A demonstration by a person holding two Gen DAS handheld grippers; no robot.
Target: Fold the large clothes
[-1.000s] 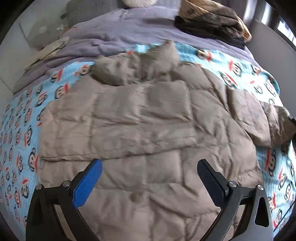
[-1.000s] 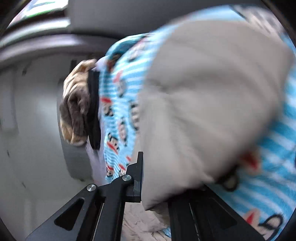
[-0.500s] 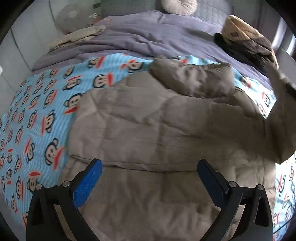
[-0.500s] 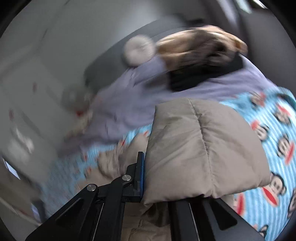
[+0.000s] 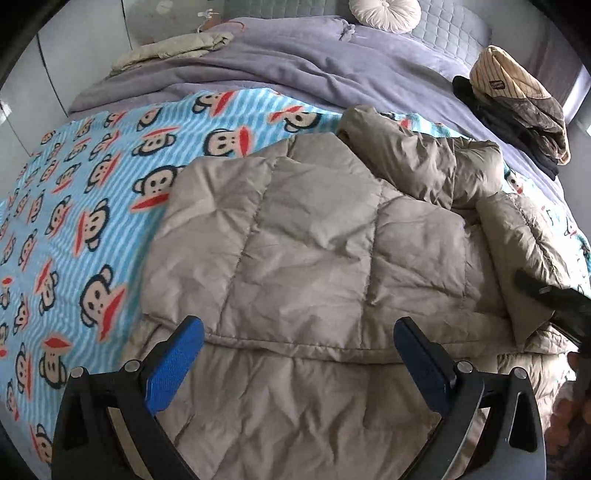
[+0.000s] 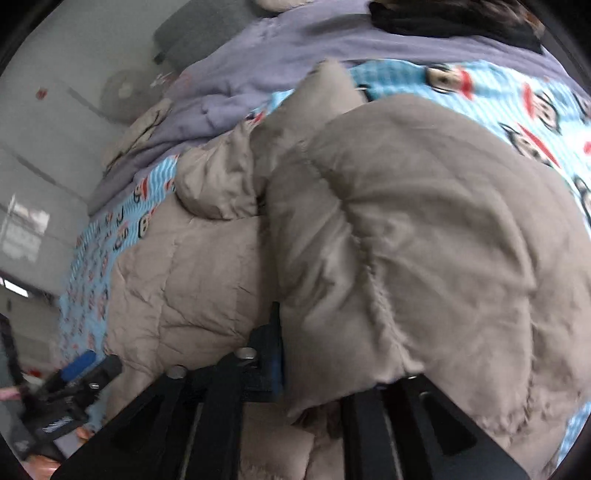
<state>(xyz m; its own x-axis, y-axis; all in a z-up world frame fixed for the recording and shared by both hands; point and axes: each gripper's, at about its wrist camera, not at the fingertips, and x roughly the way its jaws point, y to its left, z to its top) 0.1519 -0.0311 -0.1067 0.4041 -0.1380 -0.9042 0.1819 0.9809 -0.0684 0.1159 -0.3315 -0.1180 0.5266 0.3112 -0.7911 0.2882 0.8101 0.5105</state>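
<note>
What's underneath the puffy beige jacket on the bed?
The jacket lies on a blue monkey-print blanket, with a purple blanket beyond. Whatever is directly under the jacket is hidden.

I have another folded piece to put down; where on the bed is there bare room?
Bare monkey-print blanket lies between the puffer coat and the purple duvet. Crowded at the far corner, where a clothes pile sits.

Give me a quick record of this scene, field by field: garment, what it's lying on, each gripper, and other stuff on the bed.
garment: beige puffer jacket, one sleeve folded across its body
surface: monkey-print blanket
left gripper: open, empty, above the jacket
right gripper: jaws opening, the jacket's other sleeve between them
other items: purple duvet, round cushion, clothes pile
</note>
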